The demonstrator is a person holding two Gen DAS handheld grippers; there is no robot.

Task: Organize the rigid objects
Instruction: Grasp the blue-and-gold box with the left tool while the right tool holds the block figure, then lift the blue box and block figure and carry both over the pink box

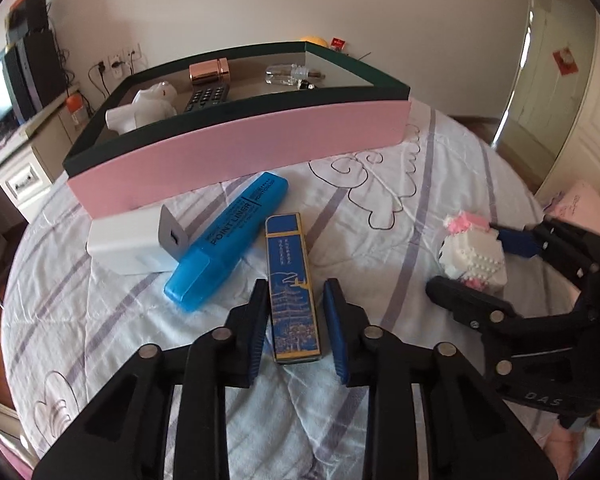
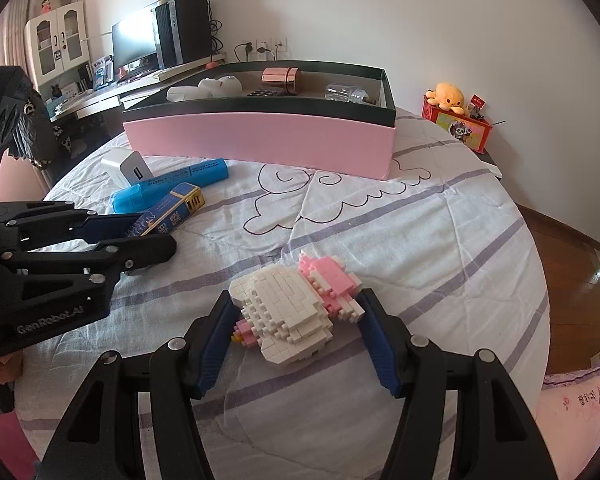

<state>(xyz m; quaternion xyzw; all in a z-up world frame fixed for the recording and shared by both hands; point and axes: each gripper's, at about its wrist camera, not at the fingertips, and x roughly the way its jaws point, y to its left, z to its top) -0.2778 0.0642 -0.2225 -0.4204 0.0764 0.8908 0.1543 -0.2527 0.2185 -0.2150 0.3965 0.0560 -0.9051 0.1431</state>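
Left wrist view: left gripper (image 1: 296, 312), jaws spread around the blue box (image 1: 293, 284) on the bed (image 1: 380, 208), not gripping; blue highlighter (image 1: 228, 240) and white charger (image 1: 132, 242) just left, pink tray (image 1: 240, 156) beyond.

Right wrist view: right gripper (image 2: 296, 320), jaws released astride the brick figure (image 2: 296, 312), its underside hidden; desk clutter blurred far left.

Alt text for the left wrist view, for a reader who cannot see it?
The open left gripper straddles a blue and gold box lying on a striped bedsheet. Beside the box lie a blue highlighter and a white charger, before a pink tray.
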